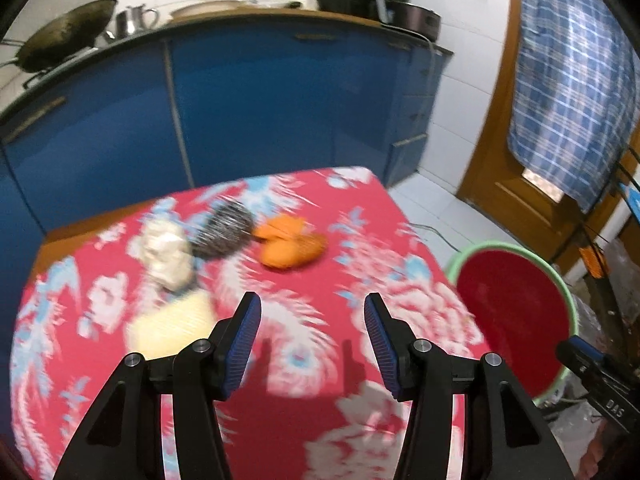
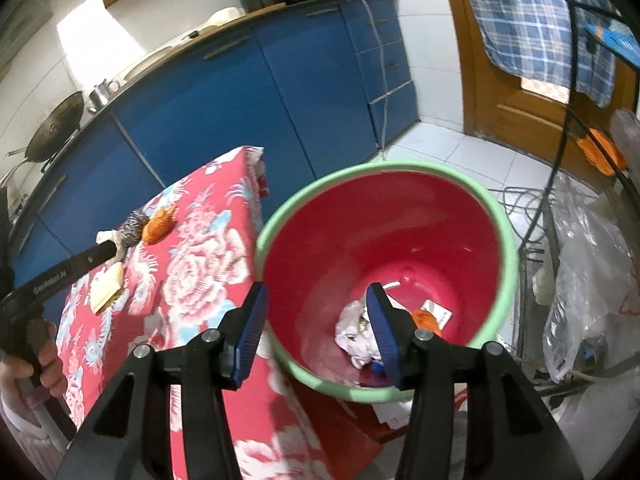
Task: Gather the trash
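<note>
My left gripper [image 1: 312,316] hangs open over the red floral tablecloth [image 1: 280,420], nothing between its blue pads. Beyond it lie orange peel [image 1: 290,242], a steel scourer [image 1: 224,230], a crumpled white wad [image 1: 166,254] and a pale yellow piece [image 1: 172,326]. My right gripper [image 2: 316,308] is open above the red bucket [image 2: 400,240] with a green rim, empty between its fingers. In the bucket's bottom lie crumpled paper [image 2: 354,334], an orange scrap [image 2: 426,318] and a small wrapper [image 2: 438,312]. The bucket [image 1: 516,312] stands right of the table.
Blue kitchen cabinets [image 1: 248,112] stand behind the table, with a wok [image 1: 60,36] and appliances on the counter. A wooden door [image 2: 516,92] with a checked cloth is at right. Wire racks, cables and plastic bags [image 2: 588,276] crowd the floor beside the bucket. A hand [image 2: 36,364] holds the left gripper.
</note>
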